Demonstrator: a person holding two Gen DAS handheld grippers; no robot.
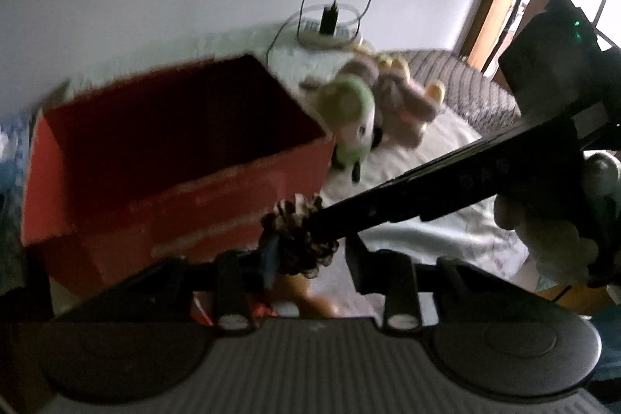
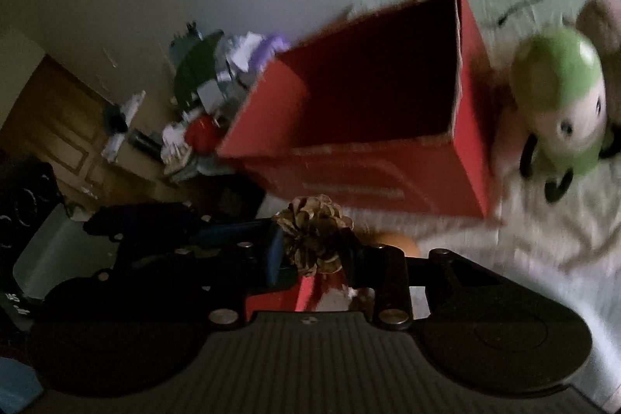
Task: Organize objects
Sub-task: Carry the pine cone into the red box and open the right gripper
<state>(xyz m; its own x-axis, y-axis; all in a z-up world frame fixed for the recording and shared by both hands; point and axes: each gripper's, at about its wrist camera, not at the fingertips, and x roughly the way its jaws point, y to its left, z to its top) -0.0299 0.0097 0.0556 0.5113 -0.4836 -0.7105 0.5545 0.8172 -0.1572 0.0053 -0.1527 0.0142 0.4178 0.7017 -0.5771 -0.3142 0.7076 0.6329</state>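
My right claw (image 2: 310, 251) is tipped to one side, its two fingers drawn in on a pine cone (image 2: 314, 231) that sits between the tips. My left claw (image 1: 299, 258) meets it at the same spot, its fingers either side of that cone; through the blur I cannot tell whether they press on it. From the left wrist, my right claw reaches in slantwise from the right. From the right wrist, my left claw lies low on the left.

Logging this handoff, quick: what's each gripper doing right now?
Left gripper: cannot be told; the pine cone sits by one finger, jaws apart.
Right gripper: closed on the pine cone.
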